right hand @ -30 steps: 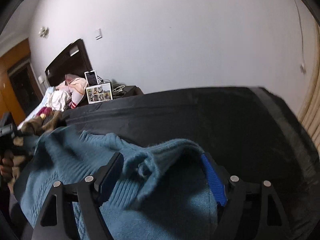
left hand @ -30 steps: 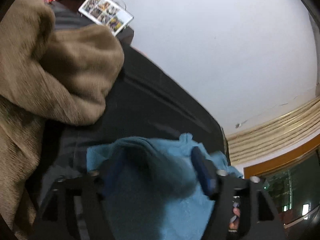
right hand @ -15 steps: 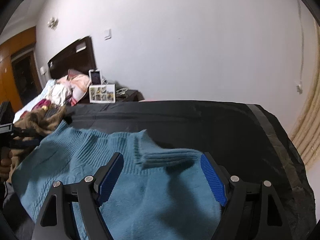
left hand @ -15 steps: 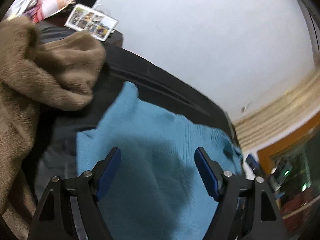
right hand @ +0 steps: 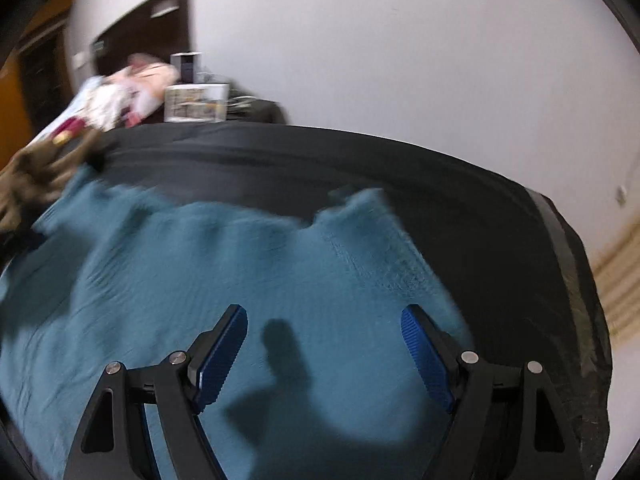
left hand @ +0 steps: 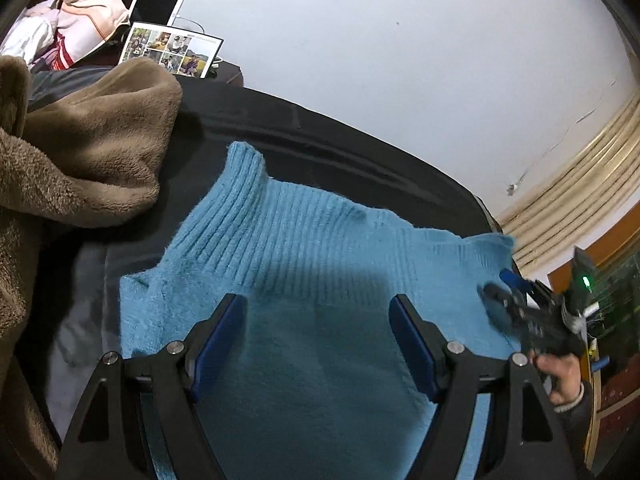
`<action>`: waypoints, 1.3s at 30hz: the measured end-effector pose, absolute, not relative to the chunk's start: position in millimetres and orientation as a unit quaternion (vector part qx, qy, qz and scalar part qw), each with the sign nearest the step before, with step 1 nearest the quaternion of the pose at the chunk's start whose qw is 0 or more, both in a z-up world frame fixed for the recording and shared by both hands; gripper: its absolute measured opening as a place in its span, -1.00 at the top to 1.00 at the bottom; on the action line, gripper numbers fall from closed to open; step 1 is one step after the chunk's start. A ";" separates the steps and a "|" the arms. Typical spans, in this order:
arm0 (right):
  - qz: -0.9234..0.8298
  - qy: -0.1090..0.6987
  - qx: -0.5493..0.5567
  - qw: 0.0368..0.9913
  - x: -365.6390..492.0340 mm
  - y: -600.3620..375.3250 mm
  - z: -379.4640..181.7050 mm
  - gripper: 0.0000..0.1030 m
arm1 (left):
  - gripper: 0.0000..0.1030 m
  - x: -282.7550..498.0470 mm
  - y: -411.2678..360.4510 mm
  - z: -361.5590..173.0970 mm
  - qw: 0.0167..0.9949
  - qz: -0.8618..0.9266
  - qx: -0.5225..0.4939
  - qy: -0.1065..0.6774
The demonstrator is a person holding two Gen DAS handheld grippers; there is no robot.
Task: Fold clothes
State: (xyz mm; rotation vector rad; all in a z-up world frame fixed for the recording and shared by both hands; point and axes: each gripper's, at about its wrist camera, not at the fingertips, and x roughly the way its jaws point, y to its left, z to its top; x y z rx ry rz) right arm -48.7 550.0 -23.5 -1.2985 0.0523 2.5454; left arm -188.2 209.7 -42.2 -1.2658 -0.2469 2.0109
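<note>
A: Where is the blue knit sweater [left hand: 304, 264] found?

B: It is spread flat on the black-covered bed [left hand: 360, 160]. A ribbed part [left hand: 244, 168] is seen projecting toward the wall [left hand: 400, 40] in the left wrist view. A brown fleece garment [left hand: 80, 140] is heaped at its left, just beside it.

A: State of the left tool [left hand: 318, 336]?

B: Jaws are held wide apart above the sweater; nothing is gripped between the blue pads [left hand: 218, 344].

A: And the right tool [right hand: 324, 344]?

B: Likewise spread wide, with no fabric pinched. Its shadow is cast on the knit. The right wrist view is blurred, so fine detail is not recorded. From the left view the right tool [left hand: 520, 312] is seen at the sweater's far right edge, with a hand [left hand: 560, 376] on it.

A: Background?

B: A photo collage print [left hand: 172, 50] and a tablet [left hand: 158, 4] are noted beyond the bed, beside a pile of pale clothes [left hand: 68, 20].
</note>
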 end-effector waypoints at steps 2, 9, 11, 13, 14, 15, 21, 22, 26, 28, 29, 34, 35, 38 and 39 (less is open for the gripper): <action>0.872 0.028 -0.462 0.158 -55.3 564.7 -32.5 -0.58 | -0.54 -189.9 209.1 -43.9 0.369 0.783 -0.490 -0.097; 0.865 0.051 -0.468 0.175 -58.3 582.2 -42.9 -0.58 | -0.54 -187.9 210.4 -46.3 0.371 0.792 -0.479 -0.079; 0.873 0.039 -0.448 0.188 -54.3 572.5 -30.5 -0.58 | -0.54 -186.9 210.7 -45.7 0.370 0.793 -0.478 -0.078; 0.892 0.045 -0.422 0.157 -52.5 552.2 -9.8 -0.58 | -0.54 -186.9 210.9 -45.8 0.369 0.793 -0.478 -0.078; 0.897 0.046 -0.418 0.140 -52.9 541.0 -2.2 -0.58 | -0.54 -187.1 210.9 -46.1 0.369 0.793 -0.478 -0.078; 0.899 0.044 -0.418 0.124 -55.0 531.8 2.9 -0.58 | -0.54 -187.4 210.7 -46.1 0.368 0.793 -0.479 -0.079; 0.887 0.016 -0.458 0.059 -86.4 482.0 -13.0 -0.58 | -0.54 -190.5 200.7 -45.8 0.362 0.792 -0.480 -0.107; 0.883 0.011 -0.466 0.061 -91.8 478.3 -20.1 -0.58 | -0.53 -190.5 199.6 -46.1 0.362 0.791 -0.480 -0.109; 0.875 0.026 -0.480 0.065 -98.7 485.1 -42.1 -0.75 | -0.53 -188.2 200.4 -46.5 0.361 0.795 -0.476 -0.102; 0.874 0.025 -0.481 0.064 -97.6 485.9 -41.4 -0.77 | -0.53 -186.2 202.9 -46.5 0.360 0.799 -0.473 -0.091; 0.874 0.024 -0.481 0.063 -97.1 486.4 -41.0 -0.77 | -0.53 -185.2 204.2 -46.5 0.359 0.801 -0.471 -0.086; 0.874 0.034 -0.479 0.071 -94.2 484.9 -36.5 -0.78 | -0.54 -183.2 207.6 -46.6 0.358 0.807 -0.464 -0.070; 0.876 0.039 -0.475 0.075 -91.3 484.2 -32.9 -0.78 | -0.54 -183.1 208.0 -46.6 0.358 0.808 -0.463 -0.067; 0.891 0.050 -0.445 0.075 -64.2 480.2 -10.8 -0.78 | -0.54 -183.1 208.7 -46.7 0.359 0.809 -0.461 -0.064; 0.896 0.046 -0.436 0.078 -49.9 478.5 -4.4 -0.78 | -0.54 -183.2 208.9 -46.8 0.359 0.809 -0.461 -0.065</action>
